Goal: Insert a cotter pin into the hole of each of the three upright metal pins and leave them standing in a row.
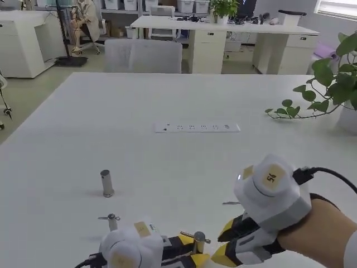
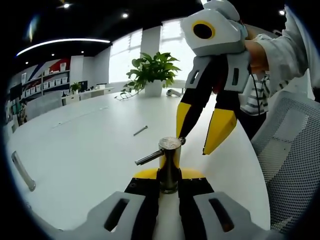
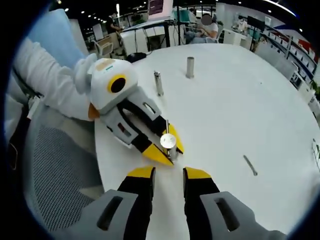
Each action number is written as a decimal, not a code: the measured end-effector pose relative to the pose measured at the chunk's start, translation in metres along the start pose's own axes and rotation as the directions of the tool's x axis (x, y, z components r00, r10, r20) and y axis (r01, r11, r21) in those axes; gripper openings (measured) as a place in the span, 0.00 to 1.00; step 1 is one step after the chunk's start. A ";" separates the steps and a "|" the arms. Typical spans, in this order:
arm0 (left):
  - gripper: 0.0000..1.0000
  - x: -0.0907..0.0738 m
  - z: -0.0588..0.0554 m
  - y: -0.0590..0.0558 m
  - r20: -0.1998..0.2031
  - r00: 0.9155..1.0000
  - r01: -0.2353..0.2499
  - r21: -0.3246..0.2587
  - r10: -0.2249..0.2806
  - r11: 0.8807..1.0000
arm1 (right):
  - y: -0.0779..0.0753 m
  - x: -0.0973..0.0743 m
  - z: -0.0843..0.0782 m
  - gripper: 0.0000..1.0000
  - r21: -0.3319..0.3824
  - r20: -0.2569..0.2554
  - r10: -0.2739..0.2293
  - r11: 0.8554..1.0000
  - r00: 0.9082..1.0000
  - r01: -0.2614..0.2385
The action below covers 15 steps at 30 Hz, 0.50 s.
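The left gripper [image 2: 169, 176] clamps its fingers on the metal pin [image 2: 170, 150], steadying it upright, while the right gripper [image 2: 197, 141] hovers, fingers parted, beside its cotter pin [image 2: 149, 158].

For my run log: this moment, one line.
left claw: shut on upright silver metal pin; right claw: open; thin metal cotter pin: lying loose

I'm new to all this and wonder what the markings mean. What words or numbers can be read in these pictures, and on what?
"54": on the yellow sticker on top of the right gripper.
Pale sticker on the left gripper: too blurred to read.
Power strip on the table: its marks are too small to read.
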<state>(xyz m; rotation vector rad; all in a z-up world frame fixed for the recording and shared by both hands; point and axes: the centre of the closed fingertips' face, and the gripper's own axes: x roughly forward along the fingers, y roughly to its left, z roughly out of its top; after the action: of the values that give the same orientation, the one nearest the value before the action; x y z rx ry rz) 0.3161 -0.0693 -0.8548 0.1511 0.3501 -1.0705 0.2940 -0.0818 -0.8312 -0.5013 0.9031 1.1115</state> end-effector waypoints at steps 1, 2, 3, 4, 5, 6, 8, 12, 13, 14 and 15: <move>0.12 0.000 0.000 0.000 -0.002 1.000 0.001 0.004 -0.001 1.000 | 0.000 0.000 0.000 0.24 0.001 0.001 -0.001 1.000 1.000 0.001; 0.12 0.000 0.000 0.000 -0.005 1.000 0.001 0.006 -0.001 1.000 | 0.001 0.000 0.000 0.24 0.002 0.002 -0.001 1.000 1.000 0.001; 0.12 -0.001 0.000 -0.001 -0.016 1.000 0.005 0.035 -0.005 0.999 | 0.001 0.000 -0.001 0.24 0.004 0.003 0.000 1.000 1.000 0.000; 0.12 -0.001 -0.001 -0.001 -0.022 1.000 0.006 0.049 -0.005 0.999 | 0.001 0.000 -0.001 0.24 0.005 0.006 0.000 1.000 1.000 0.000; 0.13 -0.001 0.000 -0.002 -0.022 1.000 0.009 0.045 -0.008 0.999 | 0.001 0.000 -0.001 0.24 0.005 0.006 -0.001 1.000 1.000 0.001; 0.14 -0.001 0.000 -0.001 -0.019 1.000 0.011 0.042 -0.010 0.999 | 0.001 0.000 -0.001 0.24 0.006 0.006 -0.002 1.000 1.000 0.002; 0.17 -0.003 0.002 0.000 -0.012 1.000 0.010 0.036 -0.009 0.999 | 0.000 0.000 -0.001 0.24 0.009 0.010 -0.002 1.000 1.000 0.001; 0.23 -0.007 0.002 0.003 -0.015 1.000 0.012 0.009 -0.012 1.000 | 0.000 0.000 -0.002 0.25 0.008 0.012 0.000 1.000 1.000 0.000; 0.24 -0.008 0.002 0.003 -0.018 1.000 0.014 0.003 -0.014 1.000 | 0.000 0.000 -0.001 0.25 0.007 0.013 0.000 1.000 1.000 0.000; 0.25 -0.010 0.001 0.004 -0.022 1.000 0.017 -0.003 -0.017 1.000 | 0.000 0.000 -0.001 0.25 0.006 0.015 0.000 1.000 1.000 0.000; 0.27 -0.011 0.001 0.004 -0.024 1.000 0.019 -0.007 -0.019 1.000 | 0.000 0.000 -0.001 0.26 0.006 0.017 0.000 1.000 1.000 0.000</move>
<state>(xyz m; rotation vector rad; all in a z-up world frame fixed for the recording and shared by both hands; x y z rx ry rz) 0.3153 -0.0581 -0.8502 0.1550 0.3776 -1.0865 0.2938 -0.0827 -0.8320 -0.4865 0.8912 1.1109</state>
